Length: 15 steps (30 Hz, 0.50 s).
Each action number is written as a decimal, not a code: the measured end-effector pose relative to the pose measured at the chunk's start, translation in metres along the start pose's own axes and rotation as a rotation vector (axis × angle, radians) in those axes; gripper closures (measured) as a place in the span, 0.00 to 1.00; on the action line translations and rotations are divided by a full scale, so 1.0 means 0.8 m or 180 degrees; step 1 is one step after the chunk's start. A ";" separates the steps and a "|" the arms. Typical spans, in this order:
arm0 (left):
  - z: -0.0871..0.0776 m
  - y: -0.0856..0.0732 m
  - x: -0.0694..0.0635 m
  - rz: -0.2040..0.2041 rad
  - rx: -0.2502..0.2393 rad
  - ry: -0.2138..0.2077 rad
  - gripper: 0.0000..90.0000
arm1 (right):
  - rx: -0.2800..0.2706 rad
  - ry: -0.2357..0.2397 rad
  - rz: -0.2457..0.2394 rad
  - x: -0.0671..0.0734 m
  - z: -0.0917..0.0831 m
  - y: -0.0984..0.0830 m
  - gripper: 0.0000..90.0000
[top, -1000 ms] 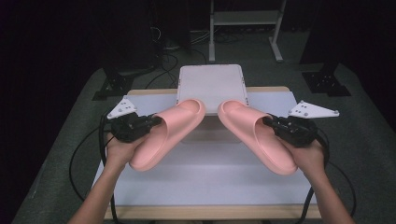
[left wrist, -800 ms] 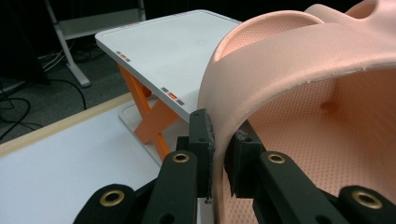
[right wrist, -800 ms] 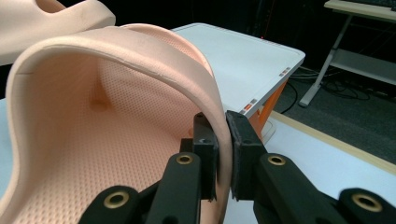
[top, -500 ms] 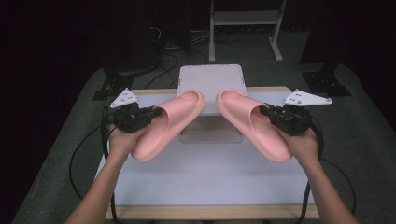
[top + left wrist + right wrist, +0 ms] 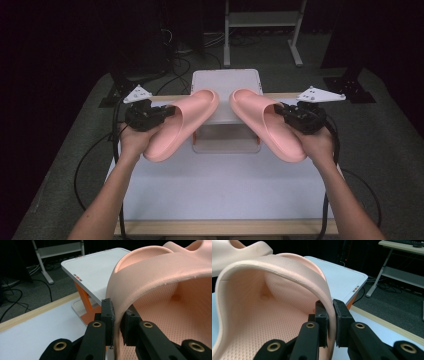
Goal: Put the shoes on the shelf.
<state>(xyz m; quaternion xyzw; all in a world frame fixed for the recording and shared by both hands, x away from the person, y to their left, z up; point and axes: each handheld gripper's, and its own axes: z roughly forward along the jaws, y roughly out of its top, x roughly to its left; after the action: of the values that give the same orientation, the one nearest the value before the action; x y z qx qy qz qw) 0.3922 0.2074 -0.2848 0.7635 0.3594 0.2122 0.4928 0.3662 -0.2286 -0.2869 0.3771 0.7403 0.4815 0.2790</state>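
The left gripper (image 5: 162, 113) is pinching the left slipper's (image 5: 182, 122) strap at nine o'clock, fingers nearly closed; the right gripper (image 5: 284, 111) is clamping the right slipper (image 5: 267, 125) at three. Both are hanging above the table (image 5: 220, 192). The soft straps risk slipping free. Beyond, at twelve, the white stand (image 5: 227, 82) is bearing no legible writing.

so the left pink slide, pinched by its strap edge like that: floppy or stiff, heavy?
Likely light: the left gripper carries the left slide by the strap wall alone, off the table. Fairly stiff: the strap keeps its arch and the sole hangs straight. The dimpled, matte foam probably grips well.
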 end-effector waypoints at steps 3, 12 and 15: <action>0.006 0.003 0.003 -0.0018 0.0016 0.0008 0.91 | -0.0008 -0.0017 0.0000 -0.002 0.005 0.005 0.92; 0.020 0.013 0.008 -0.0045 0.0050 0.0022 0.91 | -0.0011 -0.0058 0.0017 -0.009 0.017 0.016 0.92; 0.024 0.015 0.011 -0.0068 0.0066 0.0043 0.91 | 0.0006 -0.0082 0.0023 -0.012 0.022 0.019 0.92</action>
<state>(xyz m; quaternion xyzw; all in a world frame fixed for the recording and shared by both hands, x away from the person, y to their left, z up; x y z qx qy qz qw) 0.4148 0.1993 -0.2822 0.7633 0.3730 0.2084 0.4846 0.3892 -0.2239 -0.2791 0.3862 0.7357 0.4770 0.2864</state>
